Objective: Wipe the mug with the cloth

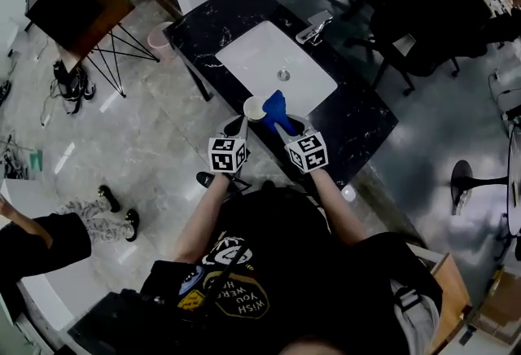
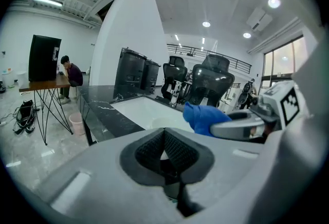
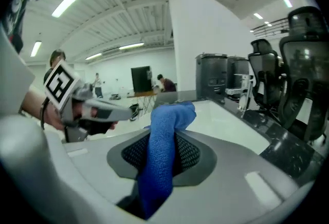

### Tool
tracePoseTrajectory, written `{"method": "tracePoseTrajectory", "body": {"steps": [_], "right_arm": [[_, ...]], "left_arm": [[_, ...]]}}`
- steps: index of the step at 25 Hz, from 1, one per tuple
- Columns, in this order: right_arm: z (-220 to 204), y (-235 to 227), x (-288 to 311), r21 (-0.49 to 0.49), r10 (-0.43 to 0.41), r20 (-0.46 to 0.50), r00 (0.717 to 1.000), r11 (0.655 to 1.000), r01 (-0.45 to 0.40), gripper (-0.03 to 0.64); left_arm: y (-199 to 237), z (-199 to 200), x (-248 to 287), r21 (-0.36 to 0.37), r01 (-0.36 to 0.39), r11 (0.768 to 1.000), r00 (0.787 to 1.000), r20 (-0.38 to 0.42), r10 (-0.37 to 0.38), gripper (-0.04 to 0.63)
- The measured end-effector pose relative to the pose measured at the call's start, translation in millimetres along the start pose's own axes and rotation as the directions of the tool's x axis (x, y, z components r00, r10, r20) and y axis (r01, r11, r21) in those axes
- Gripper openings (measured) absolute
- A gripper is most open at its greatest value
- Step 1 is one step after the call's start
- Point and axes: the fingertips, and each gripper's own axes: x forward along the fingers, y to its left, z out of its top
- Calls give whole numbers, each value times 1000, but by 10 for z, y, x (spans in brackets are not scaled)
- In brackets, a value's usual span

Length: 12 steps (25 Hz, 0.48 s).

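Observation:
A white mug hangs over the front edge of the white sink. My left gripper is shut on it. In the left gripper view only a white sliver of the mug shows between the closed pads, the rest hidden behind the jaws. My right gripper is shut on a blue cloth, which stands up between its pads and folds over at the top. The cloth's bunched end sits right beside the mug, to its right. Whether cloth and mug touch I cannot tell.
The sink is set in a black marble counter with a chrome faucet at its far side. A pink bin stands by the counter's left end. Office chairs stand behind, a small desk far left, and another person's legs on the floor to the left.

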Motion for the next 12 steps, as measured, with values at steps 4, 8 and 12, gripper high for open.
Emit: {"method": "tracePoseTrajectory", "body": {"steps": [4, 8, 12], "right_arm": [[-82, -161, 133, 10, -29, -95, 995, 1000, 30, 104], [-569, 455, 116, -109, 122, -238, 963, 982, -152, 104], [-674, 621, 17, -189, 150, -250, 957, 962, -200, 104]], "left_arm": [[6, 5, -49, -32, -12, 999, 1000, 11, 12, 3], [-89, -85, -54, -39, 1, 999, 1000, -2, -1, 3], [-122, -59, -38, -35, 7, 999, 1000, 6, -7, 3]]}}
